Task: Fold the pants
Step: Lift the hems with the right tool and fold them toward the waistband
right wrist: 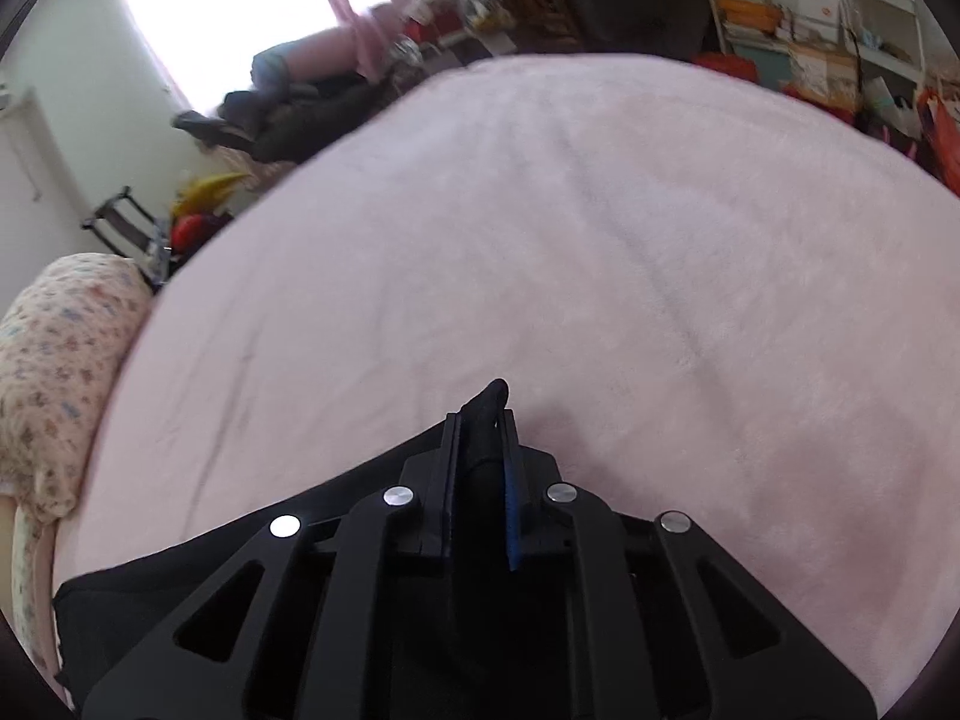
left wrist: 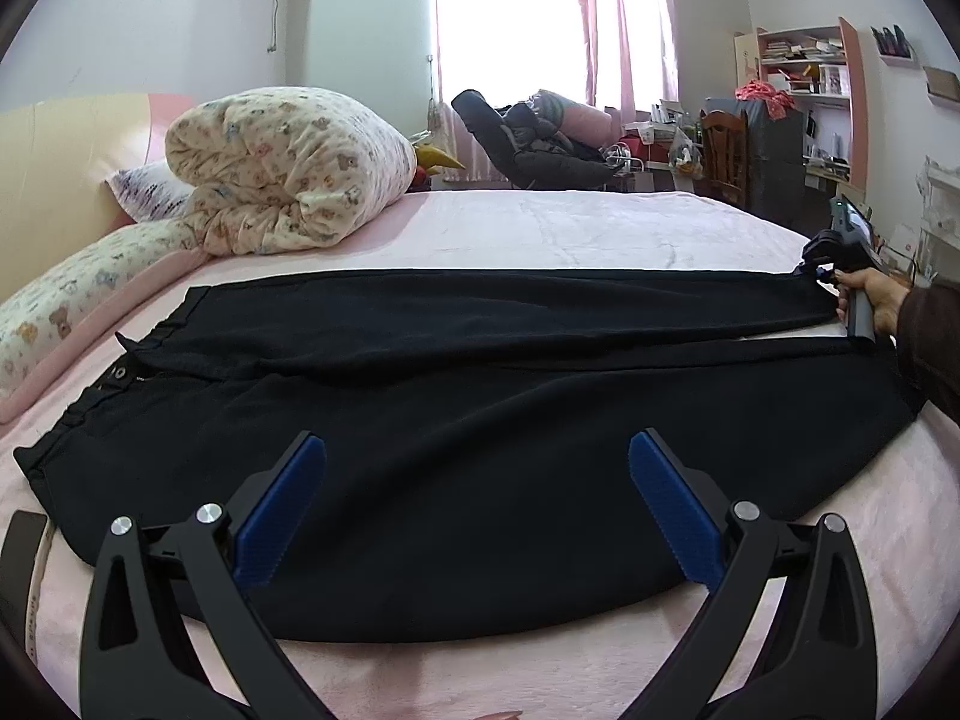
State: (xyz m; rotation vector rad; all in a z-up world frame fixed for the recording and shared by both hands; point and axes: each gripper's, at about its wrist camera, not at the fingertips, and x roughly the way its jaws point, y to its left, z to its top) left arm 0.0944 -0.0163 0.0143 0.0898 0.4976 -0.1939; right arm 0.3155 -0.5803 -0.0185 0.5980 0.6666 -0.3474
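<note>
- Black pants (left wrist: 456, 432) lie spread flat across the pink bed (left wrist: 570, 228), waistband toward the headboard end, legs toward the foot end.
- Left gripper (left wrist: 477, 468) hovers over the near leg by the bed's near edge, fingers spread wide, holding nothing.
- Right gripper (right wrist: 480, 468) is clamped on the far leg's hem near the foot edge.
- Rolled floral quilt (left wrist: 288, 174) sits at the headboard corner.
</note>
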